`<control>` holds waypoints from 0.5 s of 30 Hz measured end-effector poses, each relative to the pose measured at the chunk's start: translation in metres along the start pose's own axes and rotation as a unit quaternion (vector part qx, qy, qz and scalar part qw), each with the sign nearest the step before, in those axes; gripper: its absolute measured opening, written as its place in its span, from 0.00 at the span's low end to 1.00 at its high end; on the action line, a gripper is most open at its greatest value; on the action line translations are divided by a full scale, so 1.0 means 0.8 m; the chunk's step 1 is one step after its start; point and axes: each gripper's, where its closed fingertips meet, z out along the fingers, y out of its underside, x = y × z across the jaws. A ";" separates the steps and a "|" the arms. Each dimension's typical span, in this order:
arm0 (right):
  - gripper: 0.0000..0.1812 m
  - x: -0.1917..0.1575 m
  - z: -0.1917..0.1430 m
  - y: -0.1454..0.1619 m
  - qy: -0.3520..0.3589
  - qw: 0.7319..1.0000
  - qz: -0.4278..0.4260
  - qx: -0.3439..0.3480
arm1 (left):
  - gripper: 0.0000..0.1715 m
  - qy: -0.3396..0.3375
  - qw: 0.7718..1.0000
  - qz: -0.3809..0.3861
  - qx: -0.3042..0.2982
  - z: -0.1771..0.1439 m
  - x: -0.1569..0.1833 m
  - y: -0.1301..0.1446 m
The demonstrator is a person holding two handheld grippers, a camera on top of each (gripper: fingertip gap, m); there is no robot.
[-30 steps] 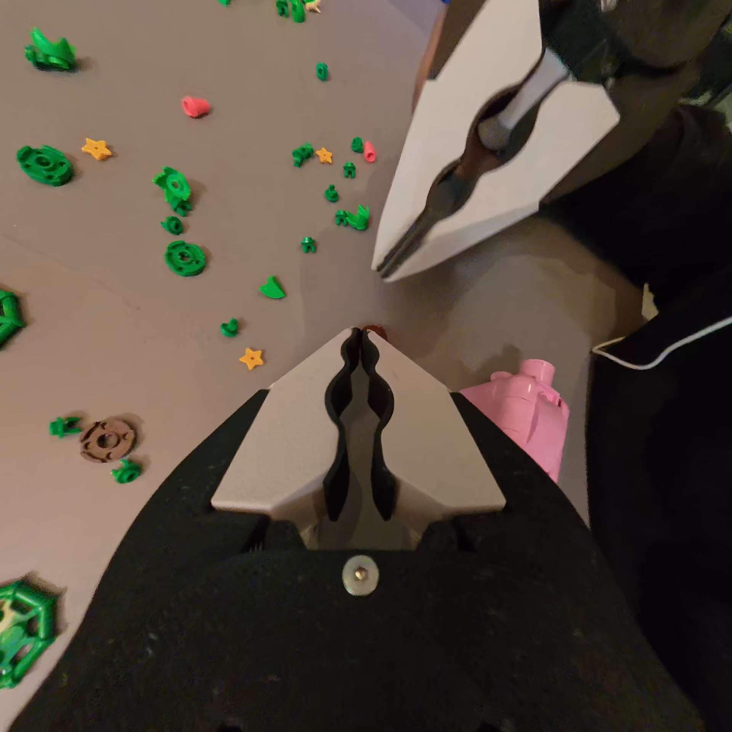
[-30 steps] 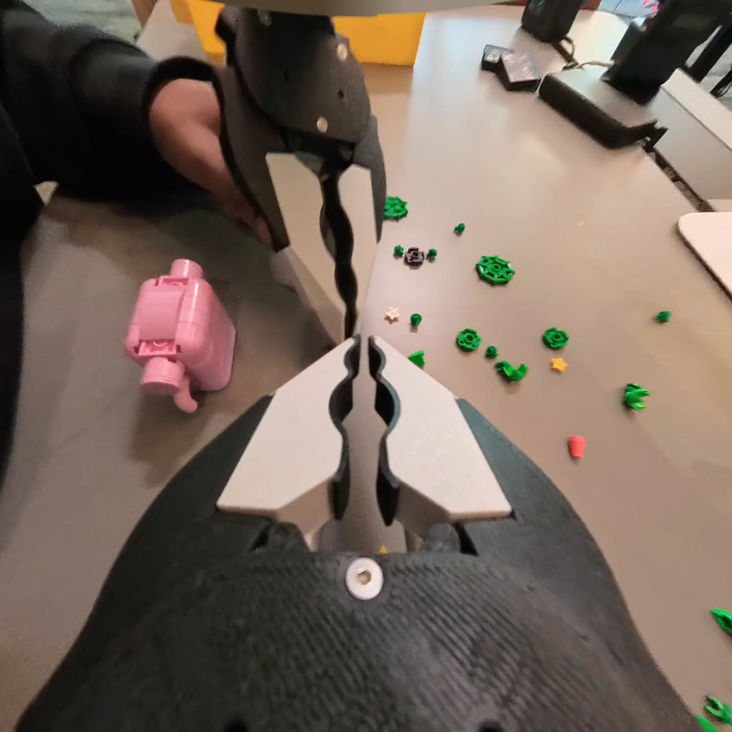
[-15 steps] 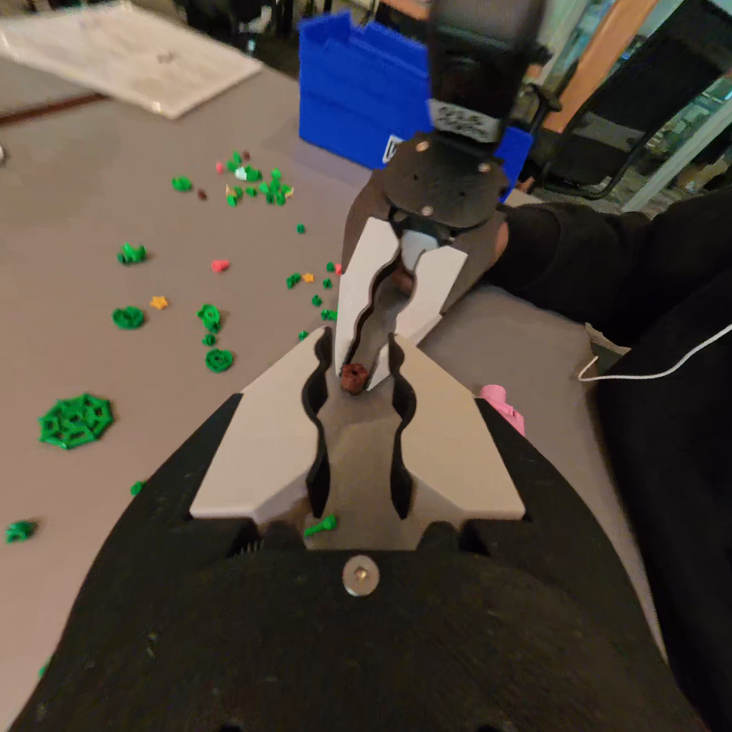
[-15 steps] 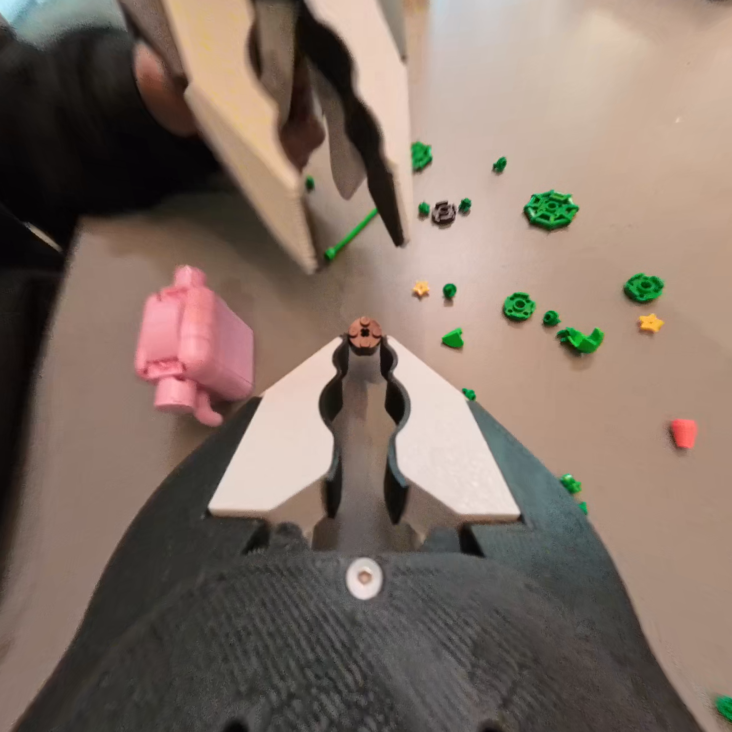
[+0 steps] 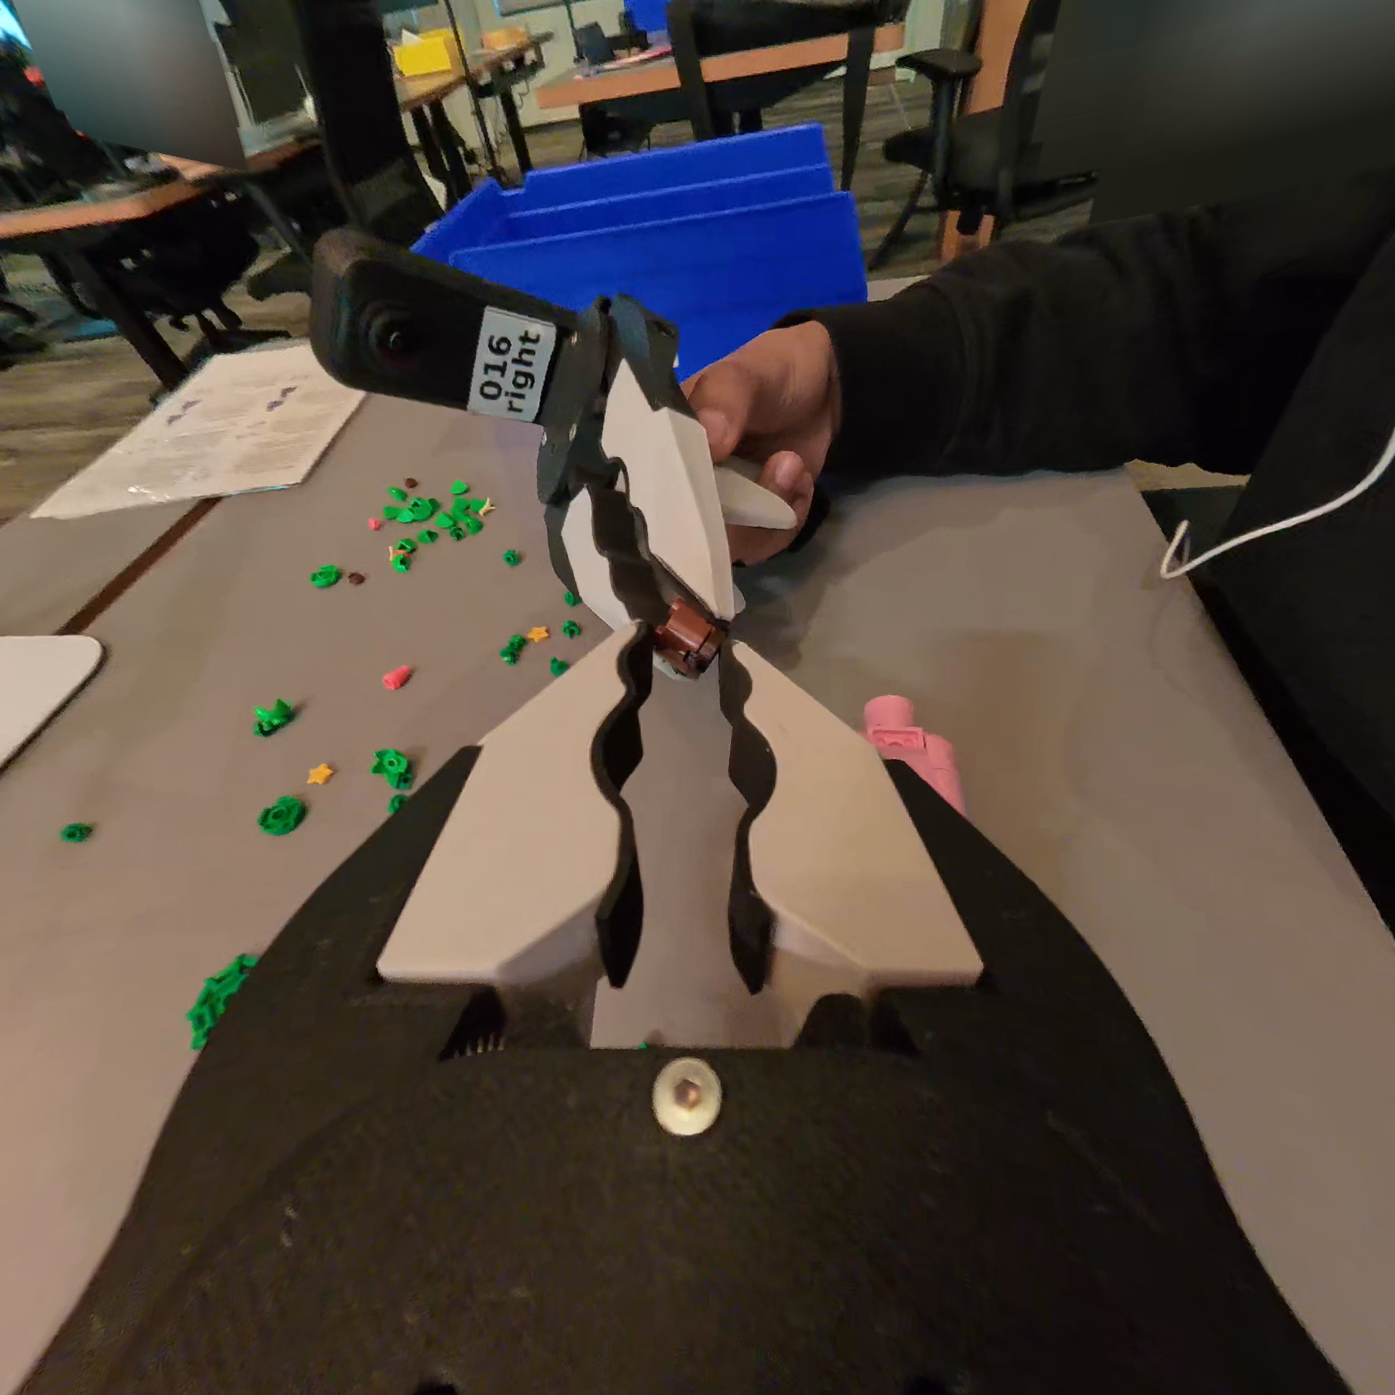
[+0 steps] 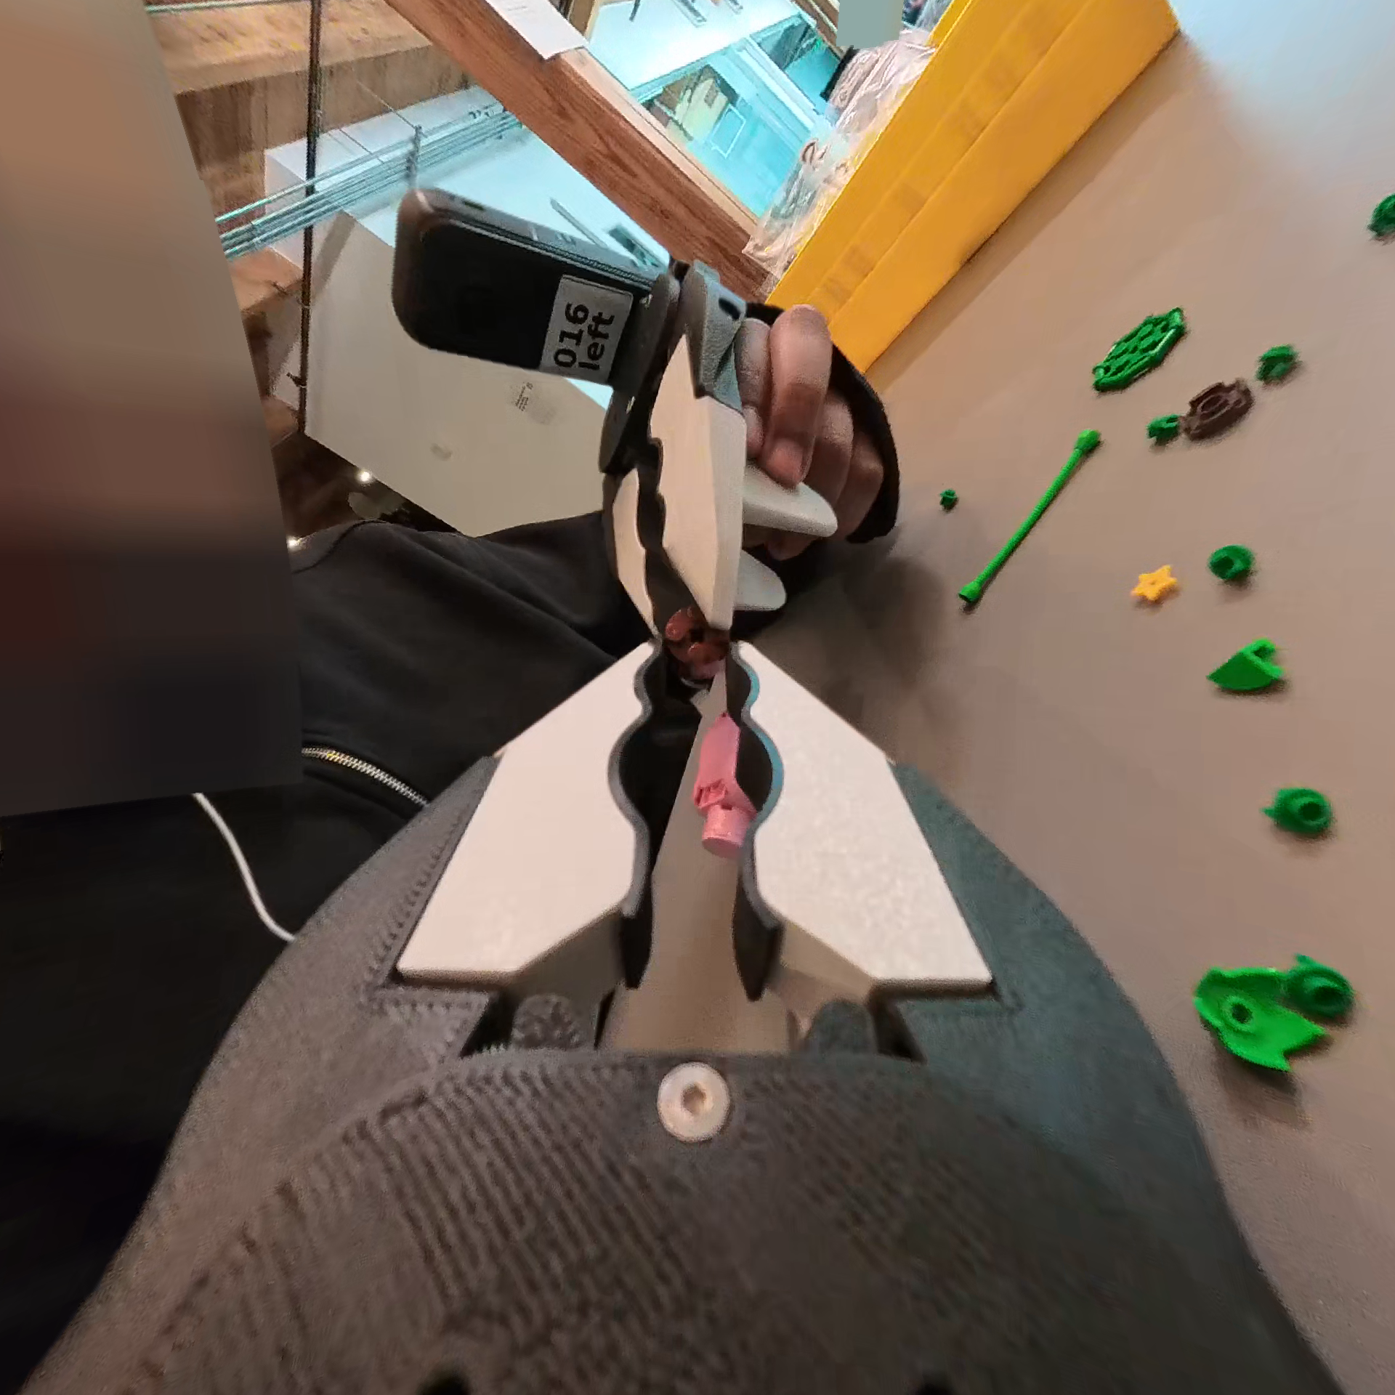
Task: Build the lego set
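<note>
**Brown stud passed between the tongs, above the table**

Since half a second ago, both tongs have swung up and turned to face each other tip to tip, and the brown stud has stayed with the right pair. Right tongs [image 6: 693, 658] are clamped on the brown stud [image 5: 685, 638] at their very tips. Left tongs [image 5: 683, 648] stand apart, their tips to either side of the stud; I cannot tell whether they touch it. Both pairs hang clear of the table [image 5: 1057, 679]. The pink block [image 5: 917, 755] lies on it just beside my left tongs, and green bits [image 5: 283, 815] are scattered well to the left, with a green rod [image 6: 1027, 521] among them.

Step in hand, as I judge it: a handover or re-grip of the stud, before it is pressed onto the build. The next move calls for closing the left tongs squarely on the stud's rim before the right pair lets go; a skewed pinch could flick so small a part away.

Hard to make out: the stud is blurred in the right wrist view, and whether it is one piece or two stacked I cannot say. Most of the pink block is hidden behind the tongs in both views.
</note>
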 end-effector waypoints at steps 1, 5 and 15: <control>0.08 0.002 0.000 -0.001 0.003 1.000 -0.004 0.003 | 0.08 0.003 1.000 -0.011 -0.001 0.000 -0.002 0.001; 0.25 0.014 -0.006 -0.021 0.081 0.990 -0.108 0.036 | 0.08 -0.042 0.998 -0.037 0.005 -0.008 -0.028 0.001; 0.17 0.000 0.006 -0.032 0.282 0.836 -0.471 0.006 | 0.08 0.038 0.985 -0.146 0.089 -0.017 -0.021 -0.021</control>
